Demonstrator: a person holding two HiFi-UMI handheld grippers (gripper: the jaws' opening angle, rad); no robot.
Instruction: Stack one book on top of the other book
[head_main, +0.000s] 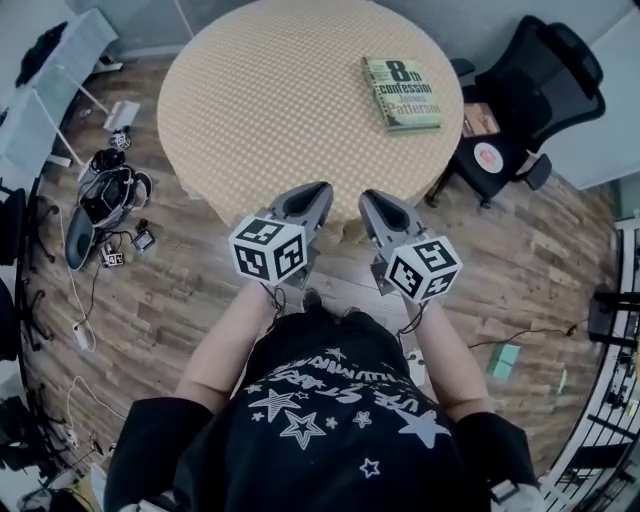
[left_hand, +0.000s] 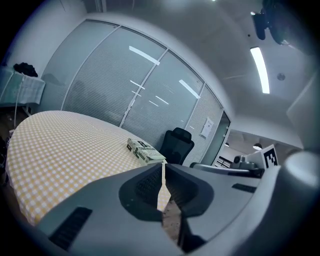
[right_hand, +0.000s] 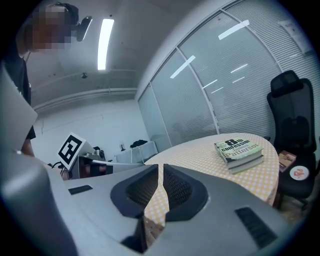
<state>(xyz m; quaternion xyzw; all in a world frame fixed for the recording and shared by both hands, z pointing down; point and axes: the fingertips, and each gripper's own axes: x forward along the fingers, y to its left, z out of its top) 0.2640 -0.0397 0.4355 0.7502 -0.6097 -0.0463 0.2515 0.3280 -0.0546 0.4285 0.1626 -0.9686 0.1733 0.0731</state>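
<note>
On the round checked bench (head_main: 260, 100), toward its far right edge near a black office chair (head_main: 540, 80), the green book (head_main: 402, 94) lies flat, cover up, on a second book (right_hand: 245, 164) whose edge shows beneath it. The green book's long axis runs away from the person, its far end leaning slightly left, and its title reads upright from the person's side. Both tools hover at the near edge, pointing toward the bench, well apart from the stack. The left tool (left_hand: 163, 172) is closed to a hairline and empty; the right tool (right_hand: 161, 175) shows a narrow slit, also empty
</note>
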